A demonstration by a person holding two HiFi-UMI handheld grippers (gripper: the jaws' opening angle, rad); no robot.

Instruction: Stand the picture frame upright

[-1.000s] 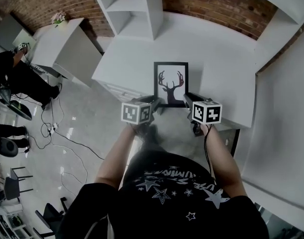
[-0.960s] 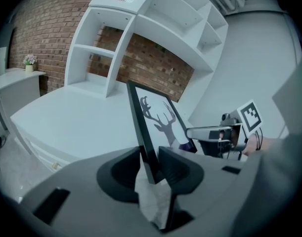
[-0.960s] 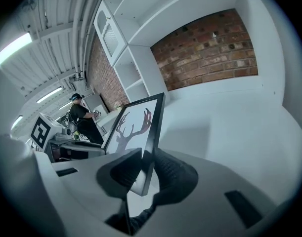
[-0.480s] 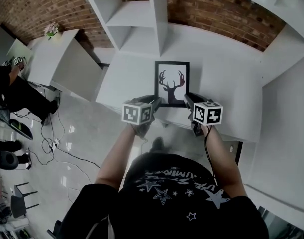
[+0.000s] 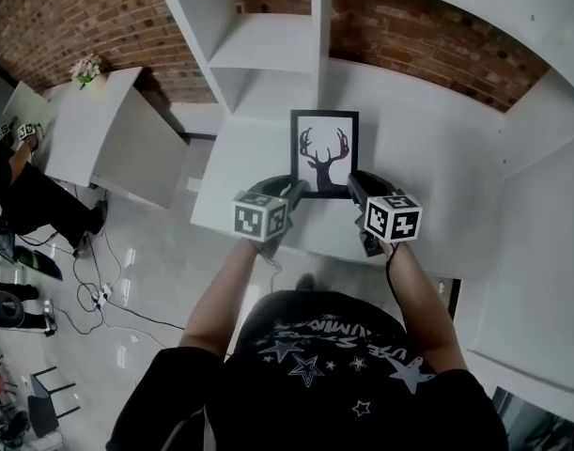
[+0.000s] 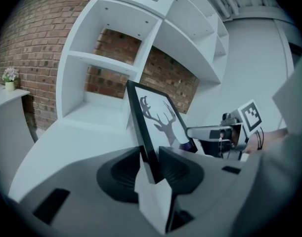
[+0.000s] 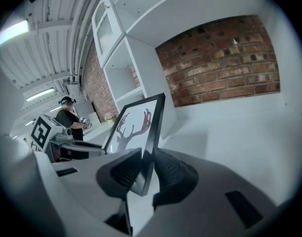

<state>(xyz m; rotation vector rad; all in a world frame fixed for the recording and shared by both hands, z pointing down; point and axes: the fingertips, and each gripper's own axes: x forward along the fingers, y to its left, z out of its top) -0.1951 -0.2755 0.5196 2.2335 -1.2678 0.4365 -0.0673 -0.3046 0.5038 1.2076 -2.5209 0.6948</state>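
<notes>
Over the white counter (image 5: 427,148), before the shelf unit (image 5: 268,45): picture frame (image 5: 324,153), pinched at both lower side edges. Left claw (image 5: 296,193) clamped narrowly on the left edge, right claw (image 5: 354,184) likewise on the right. Probably light and stiff, perhaps glazed, so fragile and slick; best gripped low on the black rim, never on the face. Leaning back, bottom edge nearest both claws; contact with counter unclear.
</notes>
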